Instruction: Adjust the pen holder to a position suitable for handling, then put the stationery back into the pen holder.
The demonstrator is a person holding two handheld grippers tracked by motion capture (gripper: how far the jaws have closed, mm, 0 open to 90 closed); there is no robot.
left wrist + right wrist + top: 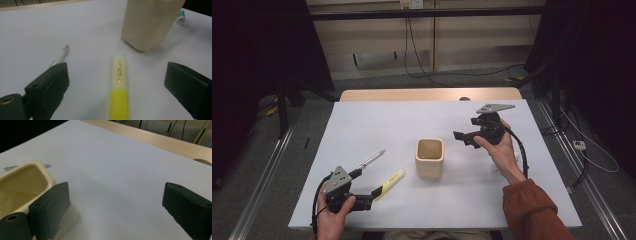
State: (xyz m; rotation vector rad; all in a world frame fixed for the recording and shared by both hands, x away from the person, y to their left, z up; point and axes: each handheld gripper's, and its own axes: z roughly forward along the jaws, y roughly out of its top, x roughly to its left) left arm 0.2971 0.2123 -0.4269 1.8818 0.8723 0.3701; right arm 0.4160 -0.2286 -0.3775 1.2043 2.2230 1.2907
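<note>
A cream square cup [429, 157] stands upright in the middle of the white table top [412, 120]. To its left lie a yellow highlighter [389, 182] and a silver pen [371, 161]. My left gripper [373, 196] is near the front left corner and stands open. The highlighter [119, 85] lies between its jaws, apart from both pads, with the pen [60, 56] to the left and the cup [150, 22] ahead. My right gripper [460, 137] hovers right of the cup, open with nothing between its jaws. The cup [22, 185] is low at the left of the right gripper [117, 195] view.
A small white and green item [180, 17] lies on the table beyond the cup. A wooden strip [427, 94] runs along the table's far edge. Dark stands and cables [417, 55] are on the floor behind and to both sides.
</note>
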